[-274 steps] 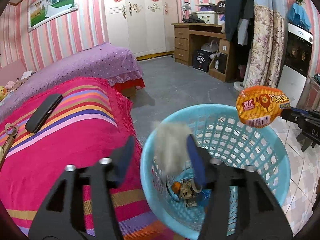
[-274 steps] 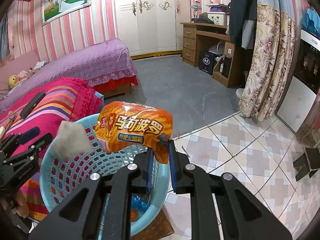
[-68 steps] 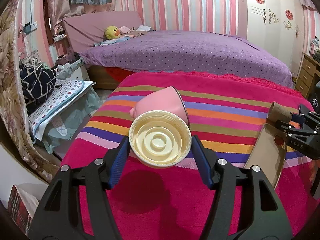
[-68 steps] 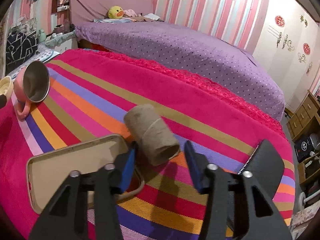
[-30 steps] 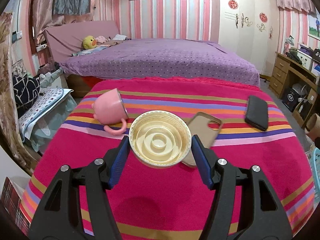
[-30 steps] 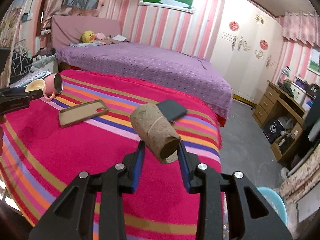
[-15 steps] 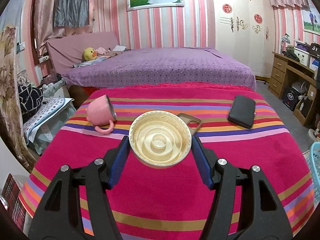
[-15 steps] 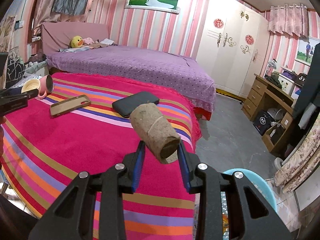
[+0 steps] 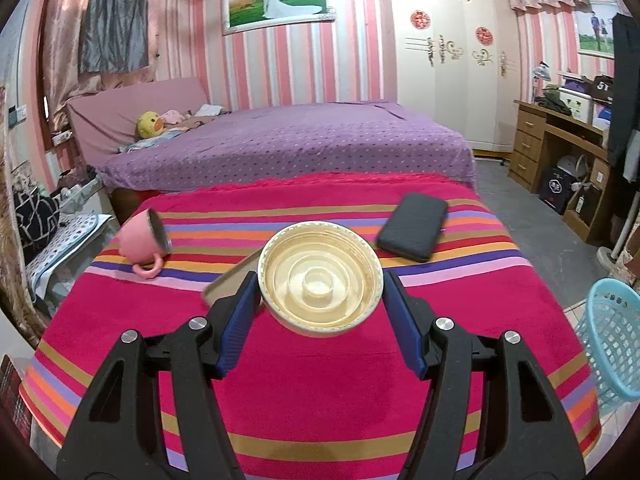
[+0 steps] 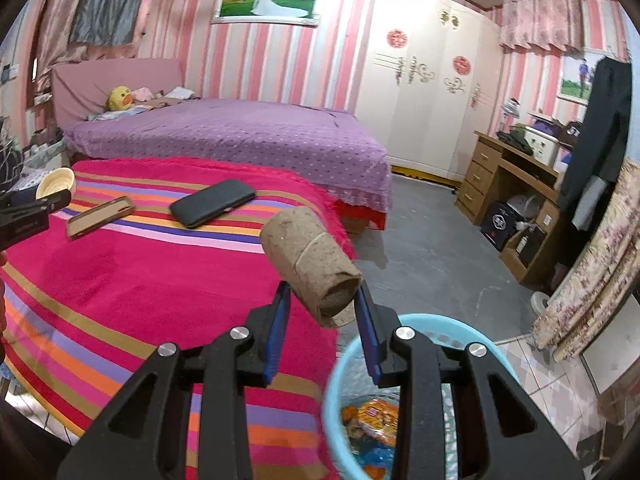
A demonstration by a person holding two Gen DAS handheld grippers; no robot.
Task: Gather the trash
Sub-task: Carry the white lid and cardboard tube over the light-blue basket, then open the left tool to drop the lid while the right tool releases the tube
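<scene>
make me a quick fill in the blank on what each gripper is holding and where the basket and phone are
1. The left gripper is shut on a cream-coloured ____.
2. The right gripper holds a cardboard ____.
3. The trash basket below the right gripper is light ____.
4. The black phone lies on the ____ blanket.

Missing words: lid; tube; blue; striped

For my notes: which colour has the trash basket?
Light blue basket, seen best in the right wrist view.
</scene>
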